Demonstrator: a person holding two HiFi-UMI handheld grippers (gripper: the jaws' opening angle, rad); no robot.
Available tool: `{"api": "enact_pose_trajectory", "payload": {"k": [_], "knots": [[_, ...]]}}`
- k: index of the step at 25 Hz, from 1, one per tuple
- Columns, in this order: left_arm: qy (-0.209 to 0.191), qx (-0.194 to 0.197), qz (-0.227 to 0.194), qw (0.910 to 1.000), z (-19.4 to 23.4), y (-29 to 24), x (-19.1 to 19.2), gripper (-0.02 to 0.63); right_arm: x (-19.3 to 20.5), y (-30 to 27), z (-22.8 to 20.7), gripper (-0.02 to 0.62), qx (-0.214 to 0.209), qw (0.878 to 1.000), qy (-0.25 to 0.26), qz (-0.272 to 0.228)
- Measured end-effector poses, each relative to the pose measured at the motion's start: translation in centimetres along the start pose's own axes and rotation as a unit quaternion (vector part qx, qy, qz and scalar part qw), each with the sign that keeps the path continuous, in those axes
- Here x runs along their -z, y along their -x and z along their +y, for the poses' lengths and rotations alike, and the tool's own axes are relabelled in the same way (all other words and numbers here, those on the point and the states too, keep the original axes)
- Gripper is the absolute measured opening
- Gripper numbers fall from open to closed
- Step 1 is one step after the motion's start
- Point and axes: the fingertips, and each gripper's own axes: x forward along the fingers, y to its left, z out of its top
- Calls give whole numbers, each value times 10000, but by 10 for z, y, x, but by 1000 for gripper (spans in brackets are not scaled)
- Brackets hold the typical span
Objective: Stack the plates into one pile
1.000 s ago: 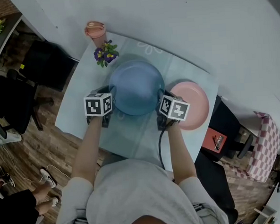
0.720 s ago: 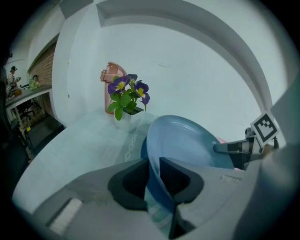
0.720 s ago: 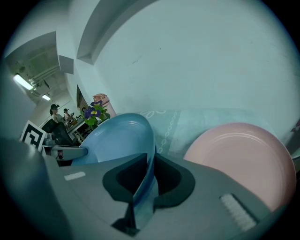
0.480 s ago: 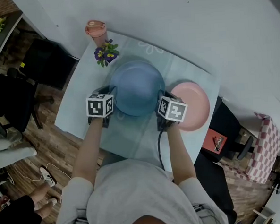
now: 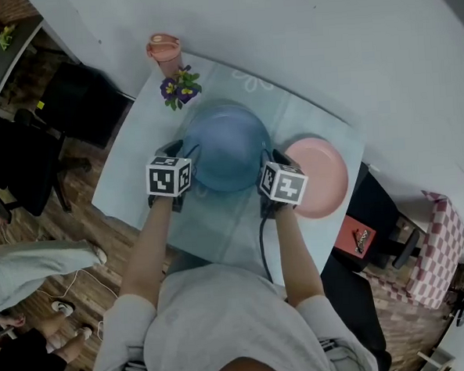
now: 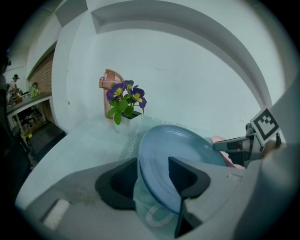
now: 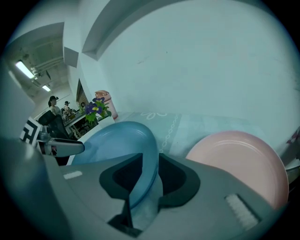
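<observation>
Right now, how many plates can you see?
2. A blue plate at the table's middle; a pink plate to its right in the head view. Others may hide under the blue one.

Setting: shared office or lab room with a staged dining corner, not a home.

Evidence:
- Small clothed table (image 5: 126, 179) against a white wall, with blue plate (image 5: 226, 146), pink plate (image 5: 321, 175) and potted flowers (image 5: 177, 88) at 11 o'clock.
- Wood-plank floor (image 5: 87, 244).
- Black office chair (image 5: 19, 166) at 9 o'clock.
- Bystander's legs (image 5: 33, 263) at 8 o'clock.
- Right gripper view: ceiling strip lights (image 7: 24, 70) at 10 o'clock, people (image 7: 53, 105) by desks at 9 o'clock.
- Left gripper view: brick wall (image 6: 40, 77) at 10 o'clock.
</observation>
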Motion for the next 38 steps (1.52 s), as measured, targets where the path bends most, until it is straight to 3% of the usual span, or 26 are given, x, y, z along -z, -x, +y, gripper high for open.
{"api": "enact_pose_trajectory", "payload": {"k": [3, 5, 6, 10, 16, 21, 28, 34, 38], "knots": [[-78, -66, -244, 9997, 2, 10, -8, 208, -7, 5, 6, 108, -104, 9998, 22, -185], [-257, -114, -467, 9985, -1, 18, -17, 190, -13, 11, 11, 62, -175, 9990, -64, -401], [-371, -123, -589, 9975, -3, 23, -23, 150, -16, 16, 13, 13, -218, 9982, -117, -538], [-786, -95, -1025, 9916, -16, 42, -42, 10, -34, 40, 26, 2, -502, 9921, -306, -1110], [-1181, 319, -1717, 9775, -49, 77, -72, 5, -56, 88, 31, 0, -424, 9804, -260, -1909], [-1409, 787, -2320, 9592, -81, 111, -102, 5, -68, 134, 33, 0, -158, 9671, -103, -2535], [-1861, 1458, -3073, 9218, -130, 159, -138, 5, -81, 199, 36, 0, 299, 9407, 159, -3374], [-2142, 1914, -3451, 8935, -158, 188, -156, 5, -80, 249, 36, 0, 817, 9195, 261, -3837], [-2261, 2137, -3519, 8829, -168, 197, -157, 5, -74, 274, 37, 0, 1059, 9091, 224, -4022]]}}
